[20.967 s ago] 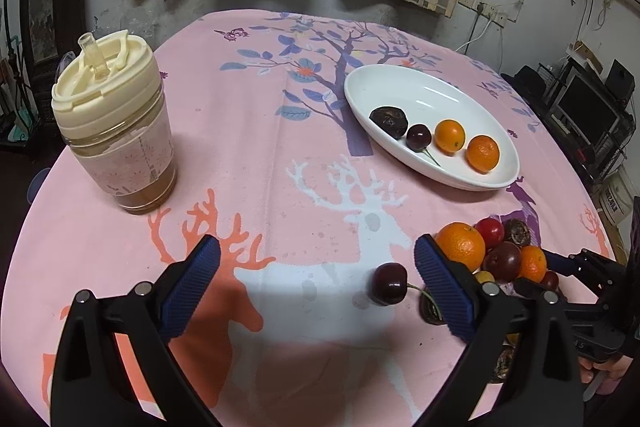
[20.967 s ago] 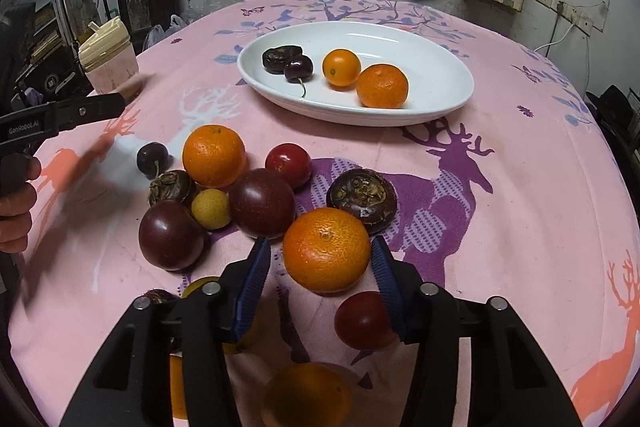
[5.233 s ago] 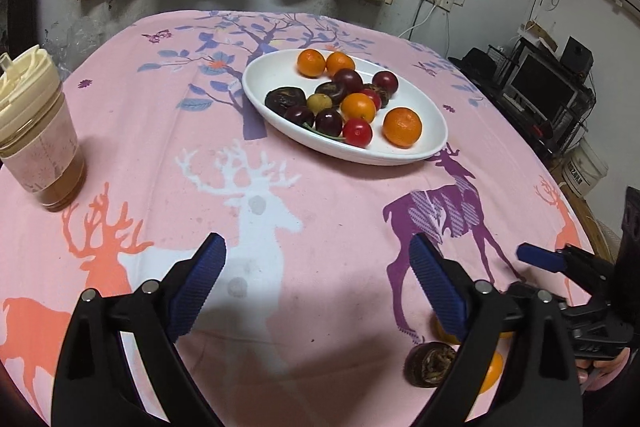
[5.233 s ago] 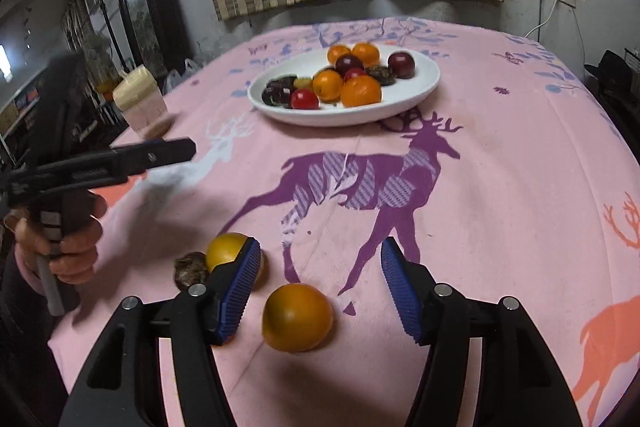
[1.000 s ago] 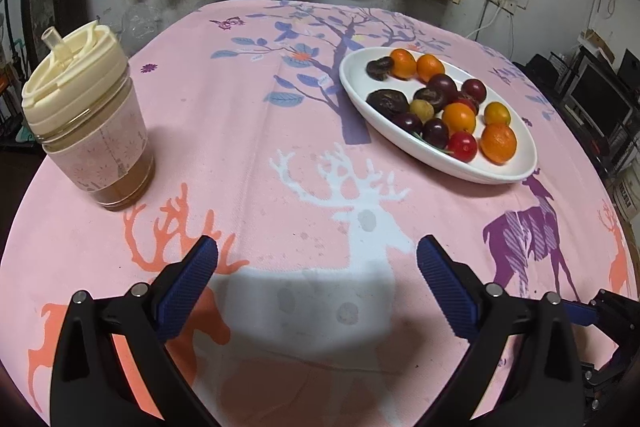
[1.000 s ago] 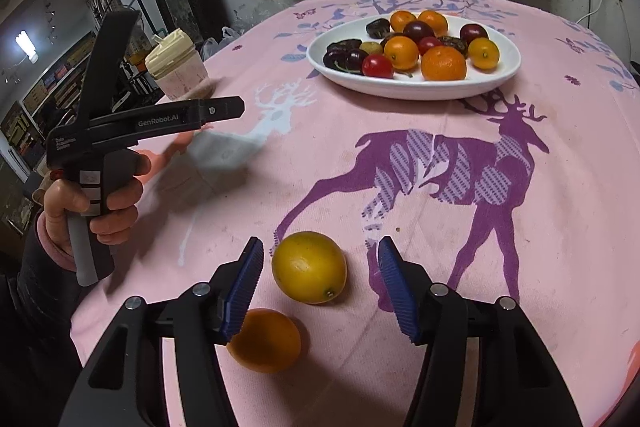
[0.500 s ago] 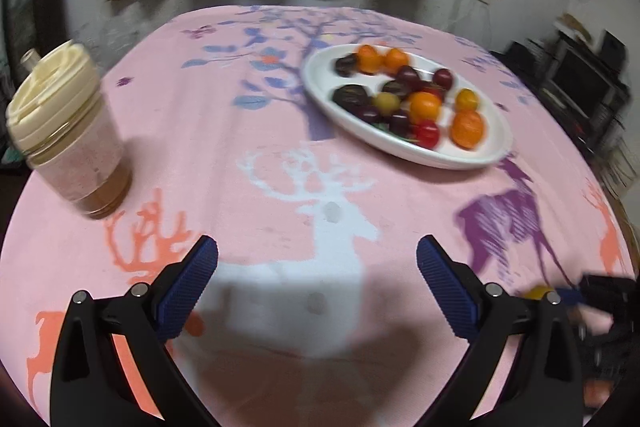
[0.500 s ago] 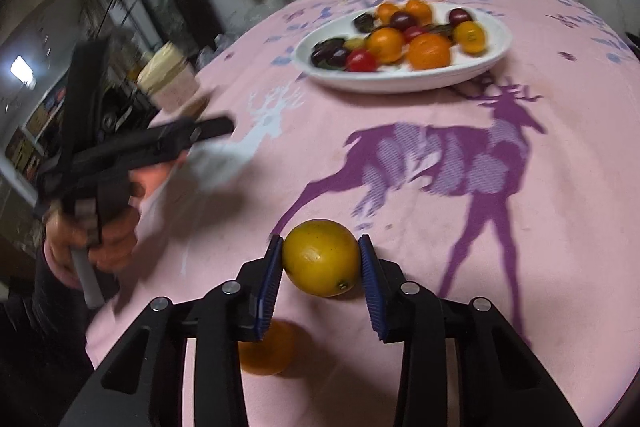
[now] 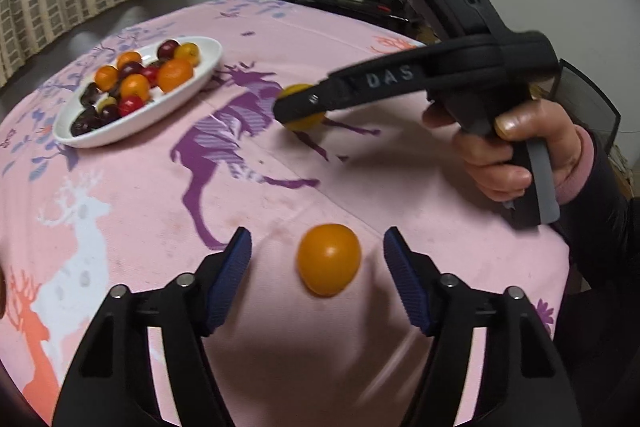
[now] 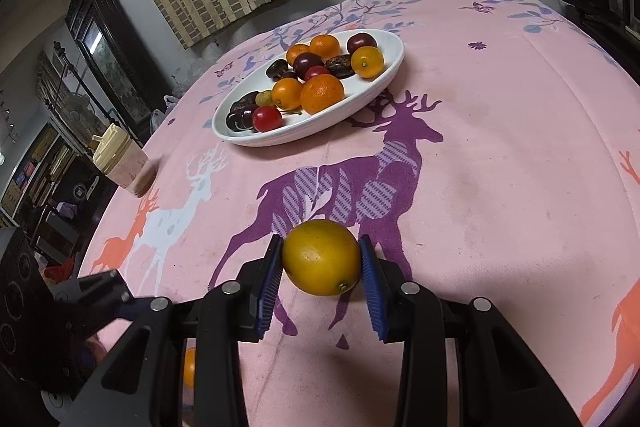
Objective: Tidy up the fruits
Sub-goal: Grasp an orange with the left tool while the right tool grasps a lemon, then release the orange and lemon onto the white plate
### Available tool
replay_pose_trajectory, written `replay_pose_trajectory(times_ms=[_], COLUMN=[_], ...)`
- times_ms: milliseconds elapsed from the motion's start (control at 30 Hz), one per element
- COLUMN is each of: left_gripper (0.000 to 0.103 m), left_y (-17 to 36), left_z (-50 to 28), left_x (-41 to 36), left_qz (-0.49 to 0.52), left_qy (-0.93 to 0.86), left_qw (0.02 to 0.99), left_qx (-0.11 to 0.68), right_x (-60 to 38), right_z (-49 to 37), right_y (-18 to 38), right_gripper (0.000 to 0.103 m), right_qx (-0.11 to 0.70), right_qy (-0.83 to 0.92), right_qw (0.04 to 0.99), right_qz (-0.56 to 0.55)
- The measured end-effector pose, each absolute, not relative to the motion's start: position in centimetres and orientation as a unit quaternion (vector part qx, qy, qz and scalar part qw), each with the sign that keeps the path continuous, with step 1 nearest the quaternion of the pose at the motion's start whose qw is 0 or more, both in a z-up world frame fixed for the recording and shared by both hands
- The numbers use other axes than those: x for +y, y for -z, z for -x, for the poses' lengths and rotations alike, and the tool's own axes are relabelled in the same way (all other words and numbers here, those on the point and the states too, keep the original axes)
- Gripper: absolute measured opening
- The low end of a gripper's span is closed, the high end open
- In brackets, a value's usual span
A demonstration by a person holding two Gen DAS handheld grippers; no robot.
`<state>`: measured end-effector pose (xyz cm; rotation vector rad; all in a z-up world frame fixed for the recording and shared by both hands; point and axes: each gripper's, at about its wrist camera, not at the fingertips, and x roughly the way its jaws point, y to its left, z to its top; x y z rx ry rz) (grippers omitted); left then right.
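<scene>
Yellow-orange fruit (image 10: pixel 322 257), long axis crosswise between the blue pads, sits clamped in the right hand-held gripper (image 10: pixel 322 277); the left hand-held gripper (image 9: pixel 318 279) gapes wide around an orange (image 9: pixel 328 259) near the tabletop (image 9: pixel 280 27) edge.

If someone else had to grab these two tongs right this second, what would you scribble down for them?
Right tongs: shut on the yellow-orange fruit, held above the pink tablecloth.
Left tongs: open, one on each side of the small orange fruit, which lies on the cloth ungripped.
Done: the white plate already holds a heap of mixed fruit.
Left: carry the held fruit to the plate, then probably grip the last one and bring it over too.
</scene>
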<state>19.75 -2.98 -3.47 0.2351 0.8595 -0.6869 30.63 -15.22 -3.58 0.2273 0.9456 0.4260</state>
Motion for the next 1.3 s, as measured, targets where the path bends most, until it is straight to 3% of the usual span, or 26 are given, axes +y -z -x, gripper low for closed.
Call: replay_pose_trajectory(times_ms=[367,1000,1300], left_gripper=[0.041,0.035,0.035], left_y=[4.8,4.6,-1.5], left_z=[-20.4,-21.8,-29.4], left_x=[-3.5,-2.1,4.2], left_qz=[-0.109,-0.075,0.023], left_qy=[0.329,0.307,0.196], left_qw=[0.831,0.836,0.889], left_qx=[0.434,0.447,0.414], right_x=[-15.0,-14.4,-12.5], right_z=[-30.6,-30.6,-34.6], right_y=[3.5,3.4,-1.3], right_gripper=[0.038,0.038,0.038], right_qx=[0.452,0.449,0.401], right_qy=[-0.207,-0.219,-0.247], right_qw=[0.861,0.861,0.879], right_qz=[-0.105,-0.091,-0.075])
